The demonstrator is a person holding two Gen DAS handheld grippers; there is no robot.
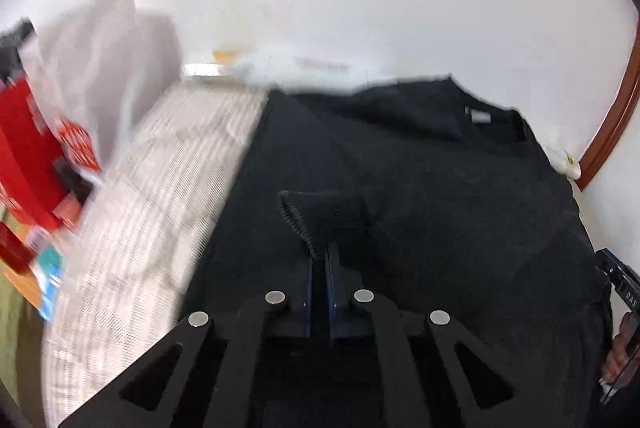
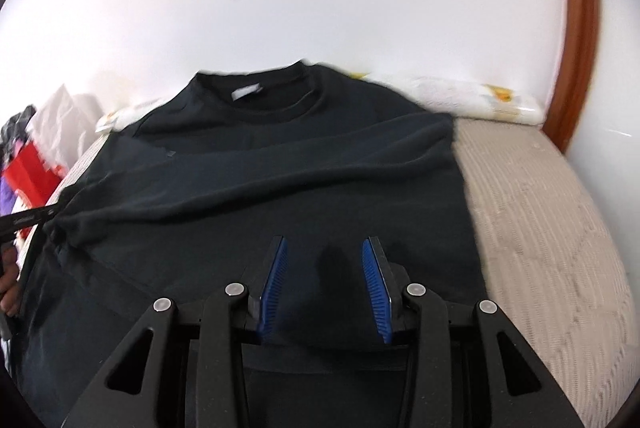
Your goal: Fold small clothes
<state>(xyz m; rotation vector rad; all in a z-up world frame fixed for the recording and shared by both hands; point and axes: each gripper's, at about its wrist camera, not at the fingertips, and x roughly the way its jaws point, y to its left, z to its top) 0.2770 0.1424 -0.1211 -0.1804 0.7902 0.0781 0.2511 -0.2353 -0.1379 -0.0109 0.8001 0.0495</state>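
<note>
Your left gripper [image 1: 320, 252] is clamped on a fold of the black long-sleeved shirt [image 2: 280, 187], which lies spread on the beige ribbed bedspread [image 2: 540, 228]. Your right gripper [image 2: 325, 284] hovers above the shirt's lower half, jaws apart and holding nothing. One sleeve [image 2: 256, 175] is folded across the chest.

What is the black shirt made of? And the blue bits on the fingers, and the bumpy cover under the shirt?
The black shirt looks like soft matte knit, maybe cotton: it lies in limp folds with no shine. The blue pads on the right gripper fingers look like ridged rubber or plastic, with fine ribs across them. The bed cover looks like beige woven or quilted cloth, with raised rows.
</note>
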